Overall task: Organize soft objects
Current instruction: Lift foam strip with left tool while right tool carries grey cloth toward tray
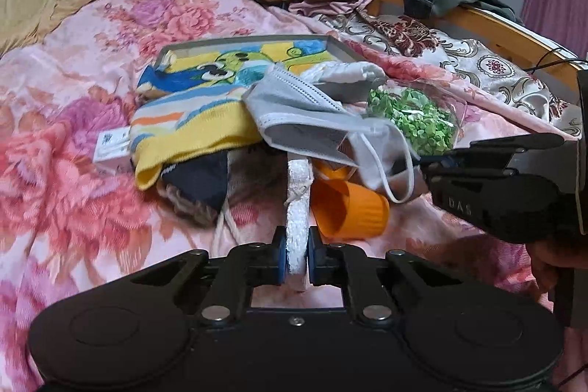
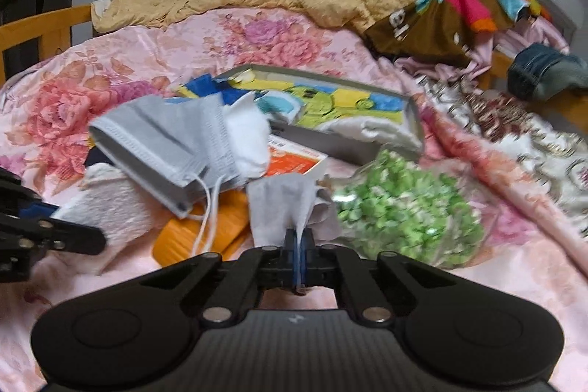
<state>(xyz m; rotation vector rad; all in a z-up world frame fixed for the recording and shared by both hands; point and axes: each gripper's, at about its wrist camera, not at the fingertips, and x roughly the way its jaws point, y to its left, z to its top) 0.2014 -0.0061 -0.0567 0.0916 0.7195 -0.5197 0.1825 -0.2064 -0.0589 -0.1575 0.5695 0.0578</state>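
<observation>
Both grippers pinch closed — left gripper [image 1: 297, 254] near, right gripper [image 2: 298, 247] angled down.

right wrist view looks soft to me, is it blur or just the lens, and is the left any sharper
Right wrist view: smeared, the green bag and grey mask lose their edges. Left wrist view: sharper, the mask's pleats read clearly. Both views: fisheye bending at the rim, dark corners.

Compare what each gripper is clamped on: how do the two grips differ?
The left gripper pinches a thick, white, rough-textured pad edge-on, so its jaws stay slightly apart. The right gripper pinches a thin grey mask, jaws nearly together. The pad stands stiff; the mask droops and folds. Both are soft, both held over the floral bedspread.
</observation>
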